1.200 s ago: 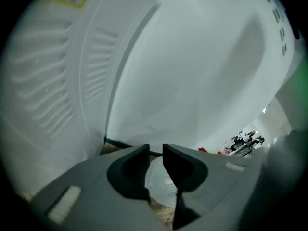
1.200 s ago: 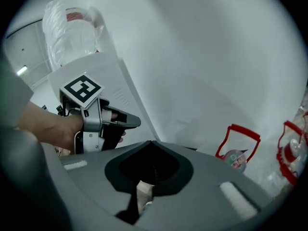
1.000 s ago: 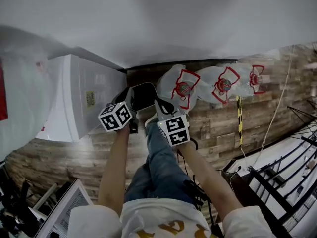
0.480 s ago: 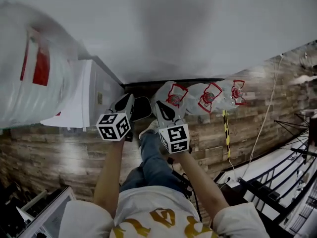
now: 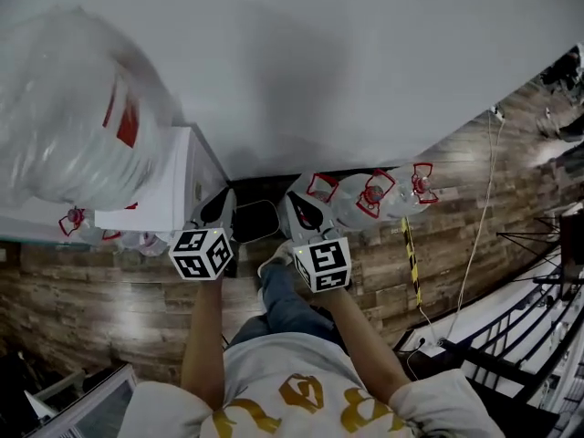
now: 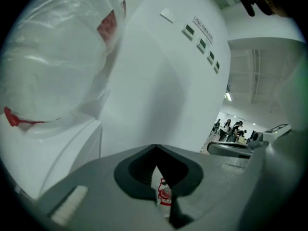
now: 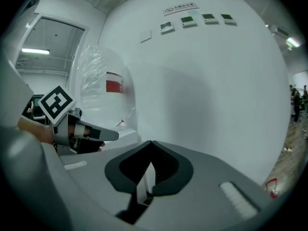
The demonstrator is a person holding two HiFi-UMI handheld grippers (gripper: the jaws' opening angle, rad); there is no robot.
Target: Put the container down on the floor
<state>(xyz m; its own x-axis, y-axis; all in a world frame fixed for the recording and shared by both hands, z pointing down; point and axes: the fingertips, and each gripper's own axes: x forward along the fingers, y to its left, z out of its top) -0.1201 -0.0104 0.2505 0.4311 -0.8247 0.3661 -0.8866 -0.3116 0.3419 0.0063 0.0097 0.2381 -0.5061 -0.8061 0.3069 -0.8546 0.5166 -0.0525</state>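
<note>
Container, a dark rounded-rectangle tub with pale rim (image 5: 255, 219), hangs between left gripper (image 5: 226, 206) and right gripper (image 5: 294, 204), both sets of fingers closed on its rim; lowering it to the wooden floor (image 5: 109, 290) looks yet to come.

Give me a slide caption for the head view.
Left gripper and right gripper held side by side toward a white wall, a dark container seen between them.

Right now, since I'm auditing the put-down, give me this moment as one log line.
left gripper: shut, empty | right gripper: shut, empty | container: dark, between grippers, not in jaws | floor: contact unclear
</note>
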